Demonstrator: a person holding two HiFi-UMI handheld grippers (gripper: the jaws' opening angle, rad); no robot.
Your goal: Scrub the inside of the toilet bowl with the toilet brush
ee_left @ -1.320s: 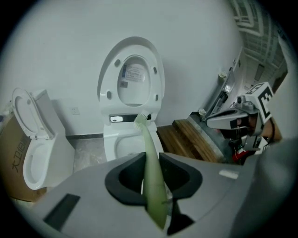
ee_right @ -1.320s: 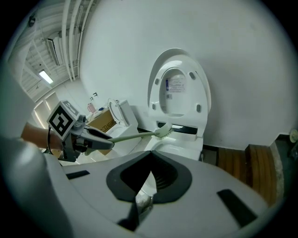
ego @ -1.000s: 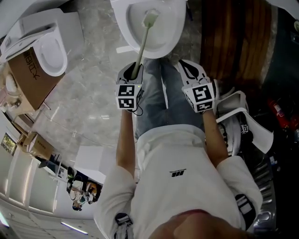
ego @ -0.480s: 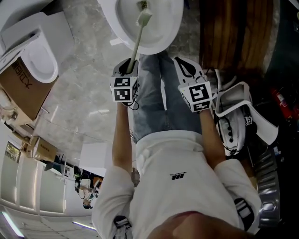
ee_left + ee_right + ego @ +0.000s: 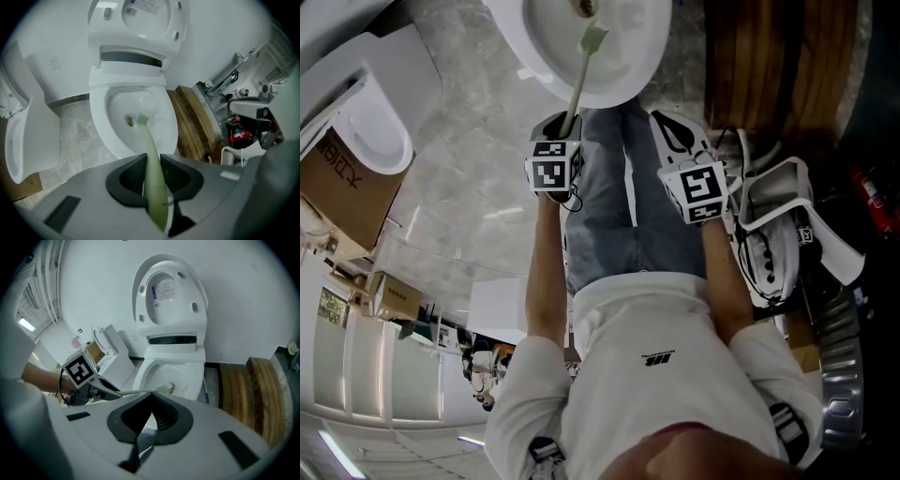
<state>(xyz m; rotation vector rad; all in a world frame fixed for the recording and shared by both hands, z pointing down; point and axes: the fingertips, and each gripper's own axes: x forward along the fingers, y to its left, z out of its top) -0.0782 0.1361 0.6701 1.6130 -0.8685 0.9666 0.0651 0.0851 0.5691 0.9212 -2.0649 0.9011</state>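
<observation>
A white toilet bowl (image 5: pixel 623 80) fills the top of the head view, its lid (image 5: pixel 145 18) raised. My left gripper (image 5: pixel 565 127) is shut on the pale green handle of the toilet brush (image 5: pixel 152 159). The handle slants forward over the bowl's rim (image 5: pixel 98 122). The brush head (image 5: pixel 142 119) sits inside the bowl, just right of the drain hole (image 5: pixel 130 121). My right gripper (image 5: pixel 677 129) is shut and holds nothing; it hovers beside the left one, over the person's jeans. In the right gripper view, the brush head (image 5: pixel 166 389) shows in the bowl (image 5: pixel 176 369), with the left gripper (image 5: pixel 89 380) at the left.
A second white toilet (image 5: pixel 370 131) and a cardboard box (image 5: pixel 337 192) stand to the left on the marble floor. A wooden platform (image 5: pixel 769 66) lies right of the bowl. A white plastic frame (image 5: pixel 787 225) and a red extinguisher (image 5: pixel 872 202) sit further right.
The brush head has slid a little inside the bowl and now lies just short of the drain hole. The left gripper shifted slightly with it. The right gripper stayed put.
</observation>
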